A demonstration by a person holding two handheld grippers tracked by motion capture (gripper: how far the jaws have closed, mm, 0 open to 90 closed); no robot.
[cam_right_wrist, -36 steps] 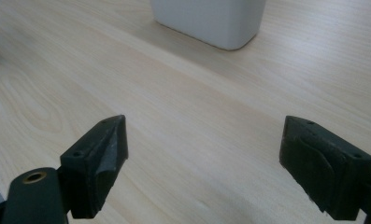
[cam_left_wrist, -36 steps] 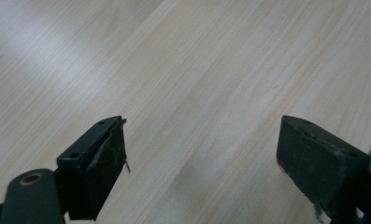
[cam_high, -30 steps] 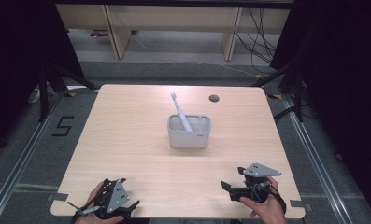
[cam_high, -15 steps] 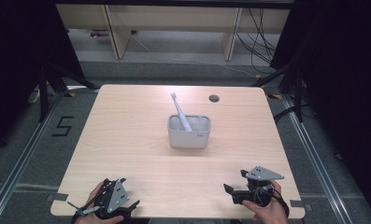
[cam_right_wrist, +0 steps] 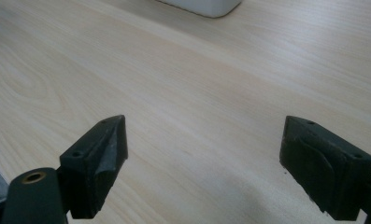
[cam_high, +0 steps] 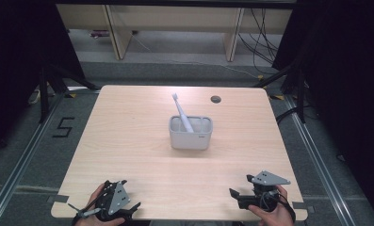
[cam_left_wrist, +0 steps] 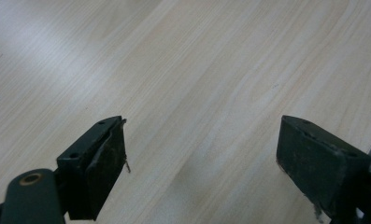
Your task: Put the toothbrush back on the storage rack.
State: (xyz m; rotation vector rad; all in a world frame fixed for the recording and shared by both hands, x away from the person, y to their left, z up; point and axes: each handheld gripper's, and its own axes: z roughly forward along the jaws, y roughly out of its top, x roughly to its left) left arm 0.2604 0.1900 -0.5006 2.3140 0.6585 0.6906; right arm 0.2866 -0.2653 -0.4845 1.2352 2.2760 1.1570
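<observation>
A small light grey holder box [cam_high: 190, 133] stands near the middle of the wooden table [cam_high: 128, 141], with a white toothbrush [cam_high: 181, 112] leaning in it, head up and tilted to the left. The box's bottom corner [cam_right_wrist: 202, 5] peeks in at the top of the right gripper view. My left gripper [cam_high: 133, 207] rests at the table's front left edge, held by a hand, jaws wide apart over bare wood [cam_left_wrist: 202, 135]. My right gripper [cam_high: 235, 197] sits at the front right edge, also open with nothing between its jaws [cam_right_wrist: 204, 154].
A dark round hole [cam_high: 215, 99] marks the table's far right part. Behind the table stand wooden shelf legs [cam_high: 114, 33] and trailing cables [cam_high: 264, 33] on the floor. Metal floor rails [cam_high: 24, 160] run along both sides. A "5" mark [cam_high: 63, 127] is taped on the floor left.
The right gripper has drawn back toward the front right edge of the table. The left gripper, the box and the toothbrush have stayed put.
</observation>
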